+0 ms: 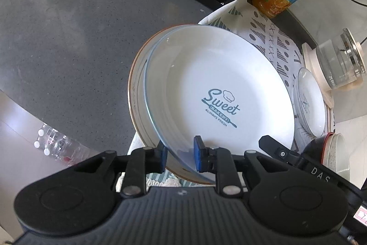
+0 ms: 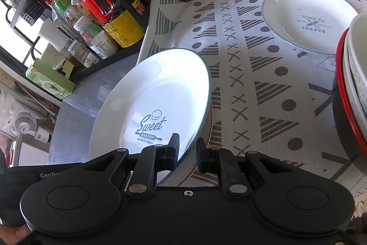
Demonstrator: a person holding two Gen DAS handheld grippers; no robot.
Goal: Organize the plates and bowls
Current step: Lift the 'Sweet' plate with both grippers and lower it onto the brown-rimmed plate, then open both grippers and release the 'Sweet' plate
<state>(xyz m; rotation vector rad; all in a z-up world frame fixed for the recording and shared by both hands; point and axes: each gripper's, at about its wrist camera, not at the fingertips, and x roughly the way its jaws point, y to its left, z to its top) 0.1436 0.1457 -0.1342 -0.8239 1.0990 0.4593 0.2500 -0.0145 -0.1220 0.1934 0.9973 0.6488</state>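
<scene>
**A:** Why did you keep the Sweet Bakery plate [image 1: 218, 84] tilted instead of flat?

**B:** You had it leaning on the gold-rimmed plate [image 1: 134, 84] beneath, at the edge of the patterned cloth [image 2: 252, 84]. It was probably being settled onto that plate as a stack. Your right gripper [image 2: 187, 148] was clamped on its rim at about 6 o'clock in the right wrist view, one pad inside and one outside.

**A:** And my left gripper [image 1: 180, 155]?

**B:** Its blue pads straddled the near rim at 6 o'clock in its own view. I couldn't tell whether they pressed or only bracketed it.

**A:** What else was hard to see?

**B:** The lower plate showed only a sliver at 9 o'clock. The stacked bowls [image 2: 353, 75] were cut off at 3 o'clock, so I couldn't count them. The smaller plate [image 2: 307, 20] lay well apart at 1 o'clock.
</scene>
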